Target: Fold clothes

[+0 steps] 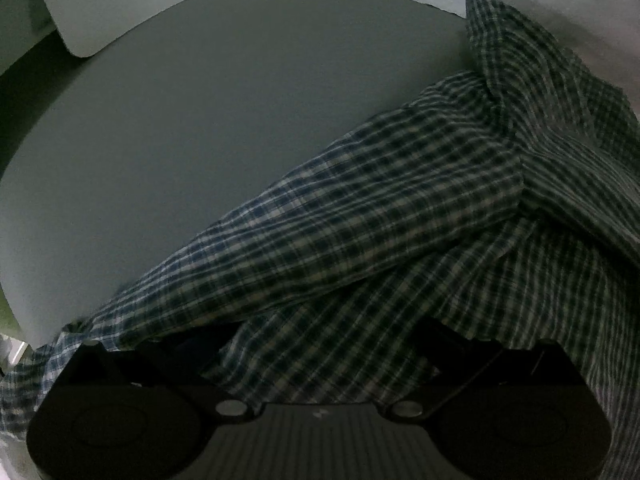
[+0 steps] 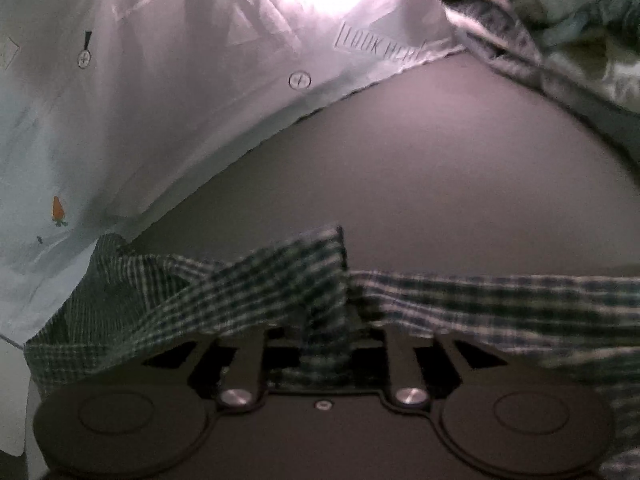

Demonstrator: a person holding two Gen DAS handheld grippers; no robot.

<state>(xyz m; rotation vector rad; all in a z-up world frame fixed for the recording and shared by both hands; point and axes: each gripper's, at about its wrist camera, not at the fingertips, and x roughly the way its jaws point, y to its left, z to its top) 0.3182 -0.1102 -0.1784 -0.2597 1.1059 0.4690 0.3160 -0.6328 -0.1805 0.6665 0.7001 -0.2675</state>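
Observation:
A blue-and-white checked shirt (image 1: 400, 200) lies crumpled across the grey table (image 1: 200, 140) and drapes over my left gripper (image 1: 316, 340). The cloth hides that gripper's fingers, so whether they hold it does not show. In the right wrist view the same checked shirt (image 2: 500, 300) stretches in a band across my right gripper (image 2: 324, 320). Its two fingers (image 2: 252, 352) stand apart with a loose strip of the cloth hanging between them, and the cloth covers their tips.
A white cloth with a small carrot print (image 2: 120, 120) lies along the table's far edge, also seen as the white cloth (image 1: 580, 20). A pale flat object (image 1: 120, 0) sits at the far left. Another bunched garment (image 2: 560, 40) lies far right. Bare grey table (image 2: 440, 180) spreads ahead.

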